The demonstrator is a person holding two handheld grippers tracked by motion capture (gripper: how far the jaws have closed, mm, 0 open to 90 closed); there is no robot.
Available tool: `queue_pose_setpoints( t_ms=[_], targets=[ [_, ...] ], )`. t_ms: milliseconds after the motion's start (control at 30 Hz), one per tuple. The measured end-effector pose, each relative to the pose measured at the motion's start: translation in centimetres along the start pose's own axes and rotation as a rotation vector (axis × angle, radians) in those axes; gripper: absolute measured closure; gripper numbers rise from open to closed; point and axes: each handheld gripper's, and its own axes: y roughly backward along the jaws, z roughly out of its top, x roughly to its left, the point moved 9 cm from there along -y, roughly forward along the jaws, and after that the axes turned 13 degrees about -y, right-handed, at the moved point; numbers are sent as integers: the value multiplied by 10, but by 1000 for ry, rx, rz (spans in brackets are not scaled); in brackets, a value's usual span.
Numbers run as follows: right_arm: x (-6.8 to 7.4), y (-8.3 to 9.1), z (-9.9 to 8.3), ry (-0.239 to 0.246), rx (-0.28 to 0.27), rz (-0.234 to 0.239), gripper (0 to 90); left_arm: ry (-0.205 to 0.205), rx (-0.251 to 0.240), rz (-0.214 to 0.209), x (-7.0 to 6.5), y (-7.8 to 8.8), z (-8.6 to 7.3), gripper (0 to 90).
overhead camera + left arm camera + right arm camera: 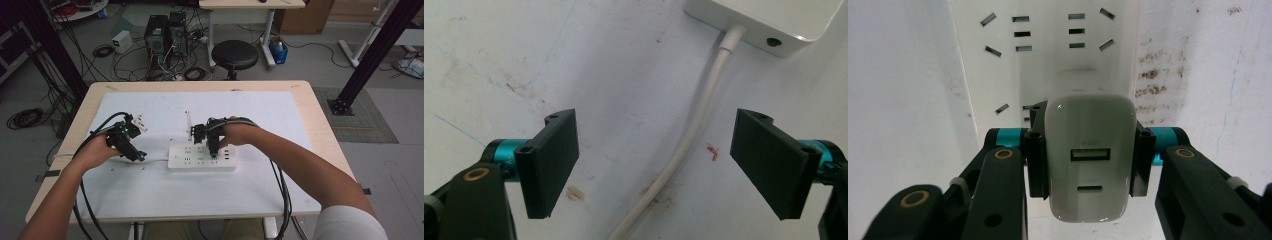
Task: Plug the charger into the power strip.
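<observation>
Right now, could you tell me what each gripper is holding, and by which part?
The right gripper clamps the white USB charger by its two side faces, above the power strip. The left gripper is open, straddling the strip's cable, holding nothing.

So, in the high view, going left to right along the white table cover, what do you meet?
Left black two-jaw gripper → thin white cable → flat white plastic power strip → right black two-jaw gripper, pointing down at the strip.
</observation>
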Motion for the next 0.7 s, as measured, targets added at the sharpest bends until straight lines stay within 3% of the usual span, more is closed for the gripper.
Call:
queue_pose_setpoints(
  t_ms=[167, 267, 367, 400, 433, 567, 700],
  targets=[
    [-1, -1, -2, -22, -29, 17, 622, 7, -7, -1, 0, 0, 0, 195],
    [0, -2, -4, -40, -72, 39, 618, 14, -13, 3, 0, 1, 0, 195],
    [-2, -3, -4, -11, -128, 43, 611, 19, -17, 8, 1, 4, -1, 195],
    [-2, -4, -5, -4, -142, 43, 596, 17, -17, 8, 1, 5, -2, 195],
    [-3, -4, -8, -11, -148, 37, 504, 24, -23, 11, 1, 6, -2, 195],
    [-8, 6, -14, -105, -258, 110, 311, 33, -31, 12, 1, 7, -5, 195],
    [-22, 26, -22, -209, -383, 166, 219, 29, -31, 15, 2, 8, -5, 195]
  ],
)
